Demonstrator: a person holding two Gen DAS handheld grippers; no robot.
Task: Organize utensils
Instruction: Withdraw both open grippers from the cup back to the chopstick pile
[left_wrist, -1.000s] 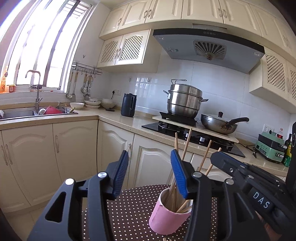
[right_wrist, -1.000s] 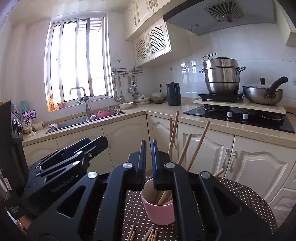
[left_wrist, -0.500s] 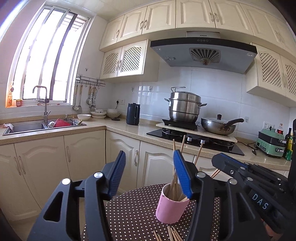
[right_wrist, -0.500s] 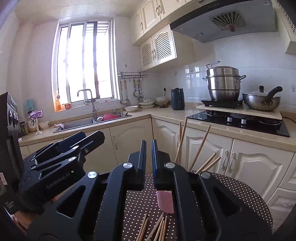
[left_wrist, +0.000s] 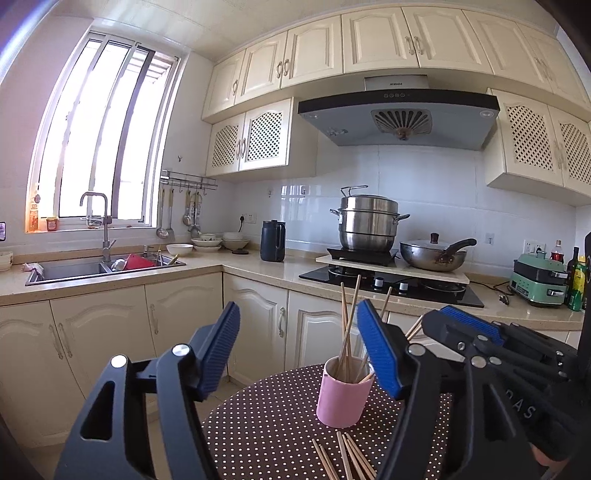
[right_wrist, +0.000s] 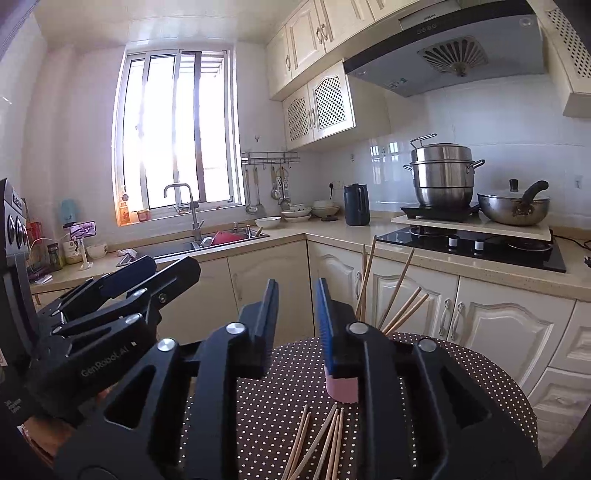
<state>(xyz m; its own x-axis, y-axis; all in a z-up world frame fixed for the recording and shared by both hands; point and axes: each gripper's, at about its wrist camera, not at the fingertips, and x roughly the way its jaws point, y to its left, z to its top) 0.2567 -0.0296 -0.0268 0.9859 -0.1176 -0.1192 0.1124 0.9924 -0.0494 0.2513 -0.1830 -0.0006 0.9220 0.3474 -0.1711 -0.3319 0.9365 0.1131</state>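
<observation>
On dotted table (left_wrist: 266, 413), pink cup (left_wrist: 341, 402) holding chopsticks (left_wrist: 347, 332); loose chopsticks (right_wrist: 325, 439) beside

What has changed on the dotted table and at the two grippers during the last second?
Both grippers drew back from the pink cup, uncovering loose chopsticks lying before it. The left gripper and right gripper have just been opening, nothing between their jaws. The cup and its chopsticks stayed put.

We note a pink cup (left_wrist: 344, 395) holding tan wood chopsticks (left_wrist: 349, 332). The bench (left_wrist: 266, 424) cloth is dark brown w/ white polka dots. Loose chopsticks (right_wrist: 321, 439) are also tan. The left hand-held gripper (left_wrist: 299, 350) is black w/ blue ribbed pads. Cabinets (left_wrist: 177, 325) are cream; the kettle (left_wrist: 272, 240) is dark navy.
</observation>
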